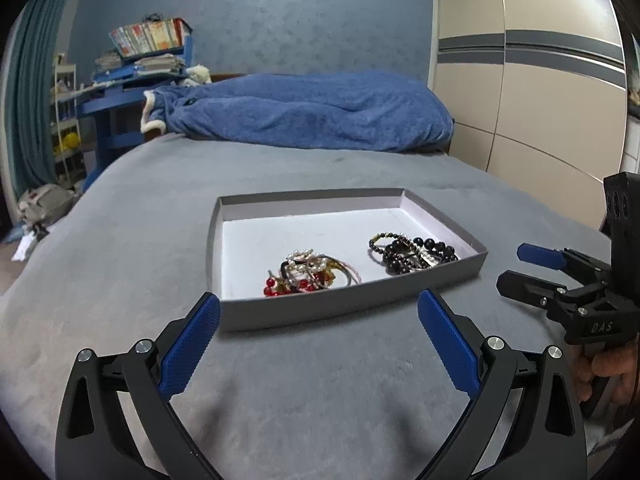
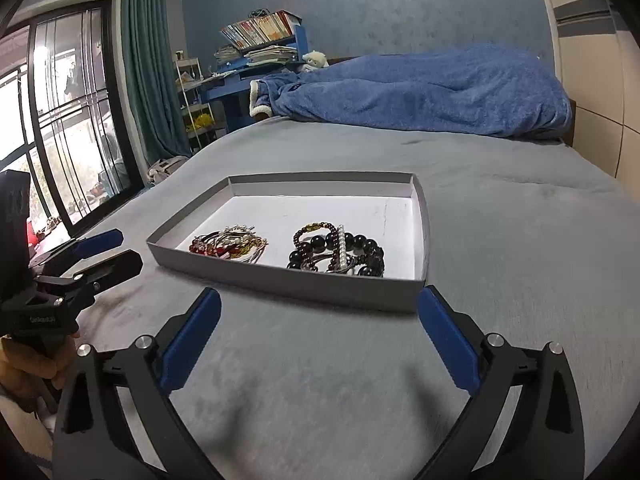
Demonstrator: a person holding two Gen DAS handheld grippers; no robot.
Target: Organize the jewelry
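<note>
Left wrist view has the left gripper (image 1: 319, 312) spread wide, its blue pads (image 1: 192, 346) empty and hanging over the grey bedspread (image 1: 160, 208), just short of the near wall of a shallow grey tray (image 1: 308, 312). Off to the right, the right gripper (image 1: 516, 266) is also parted, holding nothing, near the tray's right corner. Right wrist view shows the same wide spread on the right gripper (image 2: 319, 312), with the left gripper (image 2: 120, 248) parted beside the tray (image 2: 320, 288). Inside the tray lie two heaps, apart from each other: a tangle of pearl, red and gold pieces (image 1: 310, 272) on the left, dark beaded bracelets (image 1: 408, 254) on the right. A blue blanket (image 1: 320, 116) is bunched at the far end.
</note>
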